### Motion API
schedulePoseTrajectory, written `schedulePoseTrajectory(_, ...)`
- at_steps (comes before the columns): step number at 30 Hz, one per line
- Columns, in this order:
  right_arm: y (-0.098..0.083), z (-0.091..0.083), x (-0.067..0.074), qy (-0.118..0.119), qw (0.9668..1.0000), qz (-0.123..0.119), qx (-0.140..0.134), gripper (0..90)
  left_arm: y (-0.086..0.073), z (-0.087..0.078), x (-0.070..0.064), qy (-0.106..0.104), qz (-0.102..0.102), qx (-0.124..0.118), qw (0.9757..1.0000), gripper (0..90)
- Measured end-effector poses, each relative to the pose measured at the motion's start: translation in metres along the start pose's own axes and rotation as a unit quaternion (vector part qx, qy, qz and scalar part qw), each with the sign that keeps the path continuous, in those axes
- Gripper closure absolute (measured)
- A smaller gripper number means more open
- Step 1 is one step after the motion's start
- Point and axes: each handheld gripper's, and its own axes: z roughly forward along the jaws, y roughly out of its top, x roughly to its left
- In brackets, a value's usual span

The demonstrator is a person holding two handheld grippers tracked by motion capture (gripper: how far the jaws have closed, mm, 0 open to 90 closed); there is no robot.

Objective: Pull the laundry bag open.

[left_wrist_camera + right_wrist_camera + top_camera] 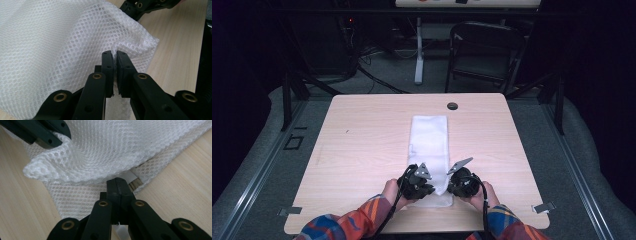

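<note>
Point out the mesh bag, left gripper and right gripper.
mesh bag (428,135), high view, its flat middle
left gripper (115,58), left gripper view, between its jaw tips
right gripper (117,182), right gripper view, at its jaw tips

A light wooden table (362,145) is set on grey carpet (259,150); behind it, a black folding chair (484,55) and cables are seen in dim surroundings

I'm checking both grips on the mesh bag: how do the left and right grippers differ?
The left gripper pinches a bunched fold of the mesh bag, lifted off the table; the right gripper is shut at the edge of a lifted layer, by the zipper end. Both are shut on the bag's near end.
</note>
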Motion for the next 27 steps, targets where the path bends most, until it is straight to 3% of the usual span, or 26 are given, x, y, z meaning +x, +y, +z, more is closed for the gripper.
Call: schedulePoseTrajectory(27,0.001,0.000,0.001,-0.001,1.0000,-0.006,0.001,90.0,-0.006,-0.026,0.016,0.028,-0.028,-0.032,0.9987,85.8)
